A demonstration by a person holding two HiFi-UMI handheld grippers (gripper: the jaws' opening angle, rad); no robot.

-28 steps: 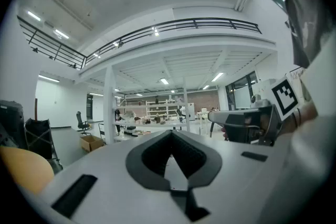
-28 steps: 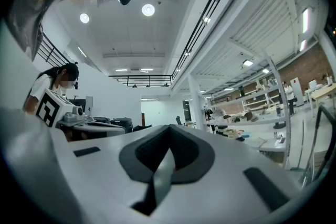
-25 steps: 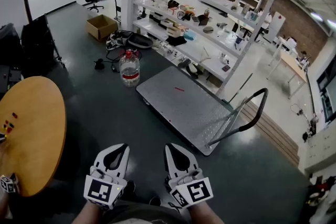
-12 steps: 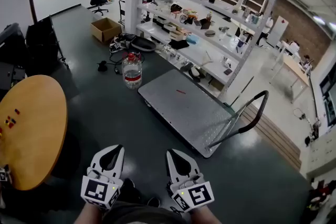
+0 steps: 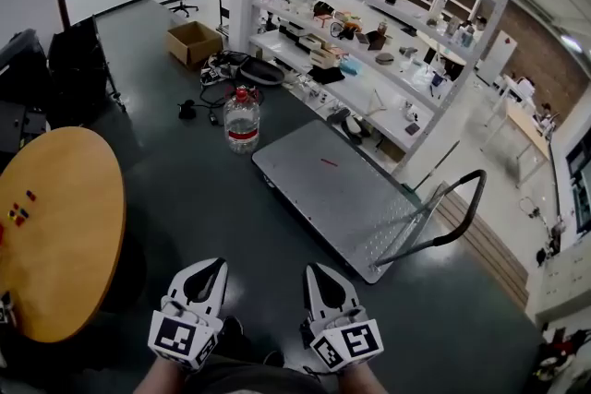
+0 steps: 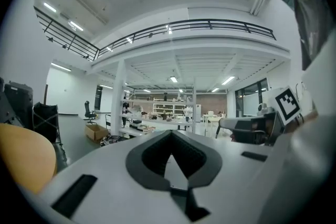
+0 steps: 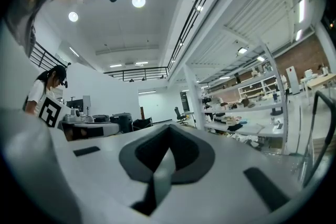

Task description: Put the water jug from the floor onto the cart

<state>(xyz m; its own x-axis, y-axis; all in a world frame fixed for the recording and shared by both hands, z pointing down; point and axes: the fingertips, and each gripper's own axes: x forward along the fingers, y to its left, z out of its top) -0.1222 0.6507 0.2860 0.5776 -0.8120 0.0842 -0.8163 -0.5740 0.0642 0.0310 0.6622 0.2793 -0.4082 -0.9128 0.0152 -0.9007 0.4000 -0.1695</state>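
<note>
Drifted right: clear red-capped plastic water jug (image 5: 242, 120), well ahead of left claw (image 5: 211, 265), right claw (image 5: 323, 270), both pressed together, empty. Close in, spread, clamp squarely; grey metal cart (image 5: 342, 194) ahead-right.

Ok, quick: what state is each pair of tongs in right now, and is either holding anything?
Left tongs: closed, holding nothing.
Right tongs: closed, holding nothing.

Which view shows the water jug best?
Head view: the water jug stands upright on the floor, whole and unobstructed, just off the far corner of the cart. The left gripper view and right gripper view look level across the room; I can't make the jug out in either.
</note>
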